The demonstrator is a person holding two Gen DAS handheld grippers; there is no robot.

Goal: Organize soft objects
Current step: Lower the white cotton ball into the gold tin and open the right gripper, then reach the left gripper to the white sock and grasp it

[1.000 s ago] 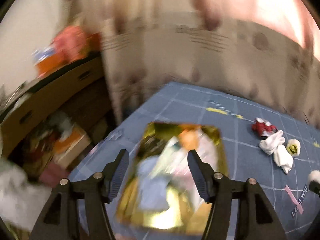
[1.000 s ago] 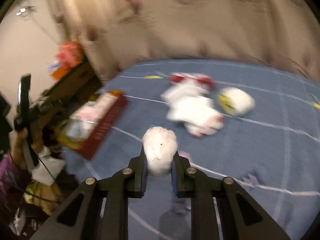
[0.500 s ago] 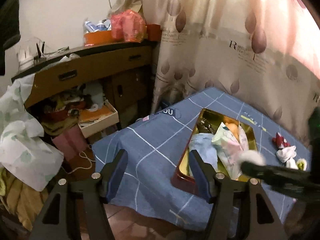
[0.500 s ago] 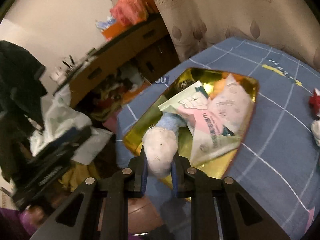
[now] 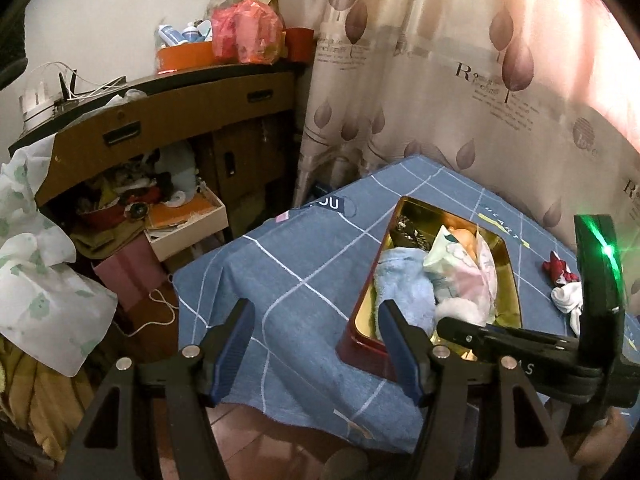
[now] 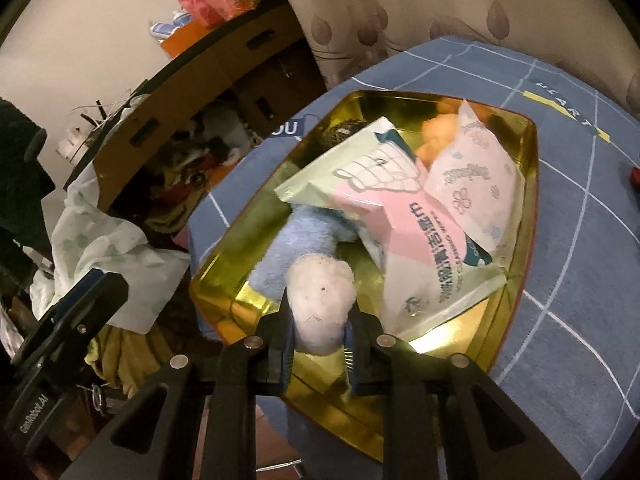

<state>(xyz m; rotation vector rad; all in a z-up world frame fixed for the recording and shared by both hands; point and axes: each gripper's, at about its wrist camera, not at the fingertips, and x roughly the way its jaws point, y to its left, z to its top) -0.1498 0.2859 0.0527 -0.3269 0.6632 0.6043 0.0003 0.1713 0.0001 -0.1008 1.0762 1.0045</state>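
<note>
A gold tin [image 6: 524, 168] with red outer walls [image 5: 362, 332] sits on the blue checked tablecloth [image 5: 304, 264]. It holds a light blue cloth [image 6: 296, 236], wipe packets [image 6: 400, 216] and an orange soft thing [image 6: 434, 136]. My right gripper [image 6: 318, 308] hovers over the tin's near end. A white fluffy ball [image 6: 320, 292] sits between its pads, which still touch it as the jaws are opening. The left wrist view shows that gripper [image 5: 448, 326] and the ball [image 5: 460, 308] from the side. My left gripper [image 5: 314, 320] stands open, holding nothing, over the cloth left of the tin.
White socks [image 5: 568, 300] and a red soft item [image 5: 558, 270] lie on the table right of the tin. A leaf-print curtain [image 5: 440, 80] hangs behind. Left of the table stand a brown cabinet [image 5: 168, 120], an open drawer [image 5: 188, 220] and a white bag [image 5: 36, 280].
My right gripper carried the white ball from mid-table to above the tin's near end. The left gripper swung left, off the tin and toward the table edge, staying open.
</note>
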